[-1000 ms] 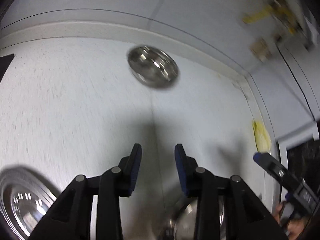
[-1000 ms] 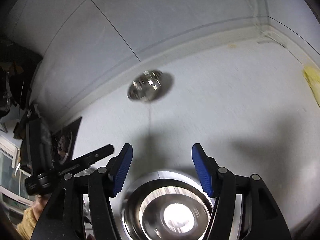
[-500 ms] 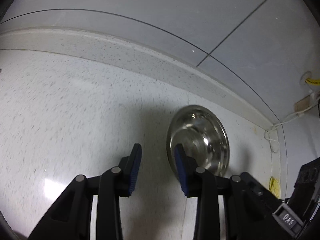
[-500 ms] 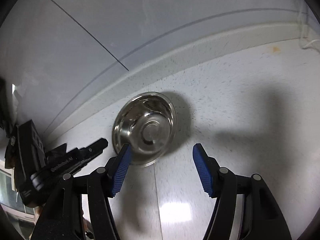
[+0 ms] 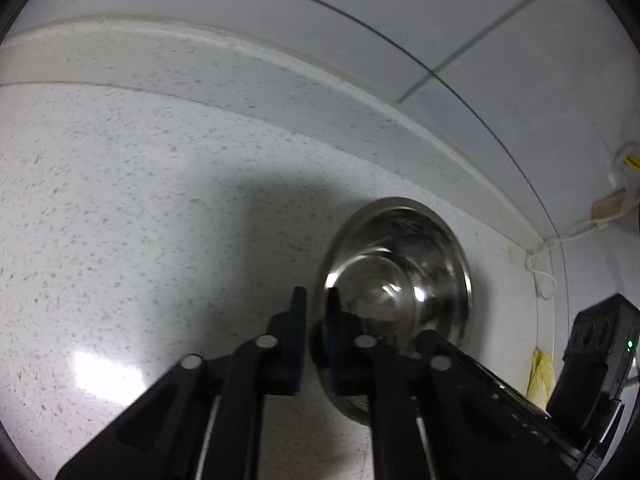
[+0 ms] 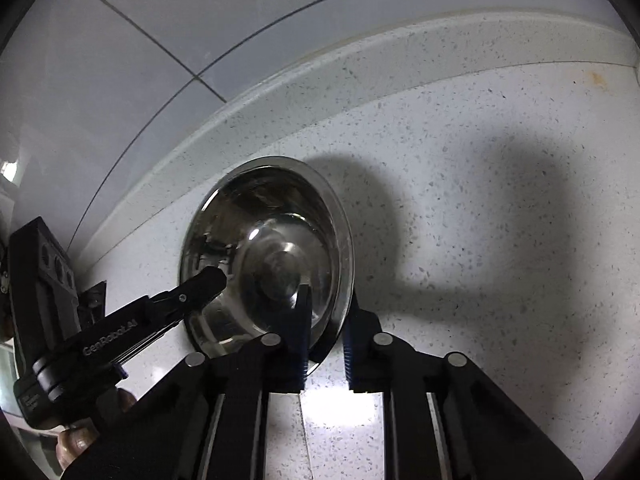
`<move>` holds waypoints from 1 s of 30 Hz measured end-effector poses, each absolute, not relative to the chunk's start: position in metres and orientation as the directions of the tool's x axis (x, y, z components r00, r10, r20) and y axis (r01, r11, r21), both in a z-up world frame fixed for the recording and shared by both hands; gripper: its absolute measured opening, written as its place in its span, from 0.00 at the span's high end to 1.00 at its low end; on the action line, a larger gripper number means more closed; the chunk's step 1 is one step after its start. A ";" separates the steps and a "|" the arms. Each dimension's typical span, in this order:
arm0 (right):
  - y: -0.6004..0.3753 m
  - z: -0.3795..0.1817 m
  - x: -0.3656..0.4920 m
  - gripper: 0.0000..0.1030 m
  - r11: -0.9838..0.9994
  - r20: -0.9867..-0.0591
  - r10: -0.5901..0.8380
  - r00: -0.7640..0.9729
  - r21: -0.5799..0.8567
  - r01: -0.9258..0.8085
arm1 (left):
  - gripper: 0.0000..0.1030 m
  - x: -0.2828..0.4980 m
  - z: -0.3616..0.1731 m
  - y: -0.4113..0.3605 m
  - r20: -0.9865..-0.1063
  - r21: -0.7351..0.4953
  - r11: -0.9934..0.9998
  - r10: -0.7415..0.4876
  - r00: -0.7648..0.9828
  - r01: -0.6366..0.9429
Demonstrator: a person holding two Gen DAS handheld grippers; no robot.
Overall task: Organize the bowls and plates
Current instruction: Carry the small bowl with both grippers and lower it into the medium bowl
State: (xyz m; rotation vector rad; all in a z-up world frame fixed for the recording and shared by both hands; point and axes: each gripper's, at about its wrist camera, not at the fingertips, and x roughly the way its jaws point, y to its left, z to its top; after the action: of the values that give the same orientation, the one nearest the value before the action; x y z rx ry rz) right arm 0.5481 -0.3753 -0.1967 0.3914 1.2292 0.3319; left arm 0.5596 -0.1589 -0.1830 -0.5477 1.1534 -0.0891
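Clamping opposite edges of the steel bowl (image 5: 394, 280), both tools hold its rim: the left hand-held gripper (image 5: 316, 312) pinches the bowl's left edge at lower centre of its frame, the right hand-held gripper (image 6: 326, 320) its right edge. The bowl sits mid-frame on the speckled worktop (image 6: 480, 200), near the tiled wall (image 5: 280, 8).

You are working in what looks like a home kitchen: a white speckled stone bench (image 5: 120, 208) runs up into a raised lip of the same stone, and above it stands a wall of large pale glossy tiles (image 6: 120, 60) with thin dark grout lines. On the bench sits a round stainless-steel bowl (image 5: 400, 276), the sort of ware a kitchen holds. In the far corner a thin white cable (image 5: 540, 268) trails down the tiled wall to the bench.
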 end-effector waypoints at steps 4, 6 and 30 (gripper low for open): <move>-0.375 -0.193 0.544 0.90 0.896 -0.845 0.427 0.321 0.444 -0.022 | 0.94 0.555 -0.175 -0.160 -0.834 -0.461 0.864 -0.344 0.432 -0.202; -0.374 -0.189 0.543 0.90 0.891 -0.838 0.433 0.331 0.453 -0.021 | 0.94 0.551 -0.168 -0.157 -0.830 -0.463 0.863 -0.340 0.443 -0.204; -0.376 -0.010 0.390 0.92 0.881 -0.708 0.456 0.539 0.444 -0.161 | 0.94 0.363 0.007 -0.157 -0.696 -0.530 0.835 -0.328 0.638 -0.149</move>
State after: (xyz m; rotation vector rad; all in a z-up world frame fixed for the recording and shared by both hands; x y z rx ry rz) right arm 0.3897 -0.3764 -0.0104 0.3469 0.9345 0.3755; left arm 0.3631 -0.1571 0.0071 -0.5928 0.8861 -0.1097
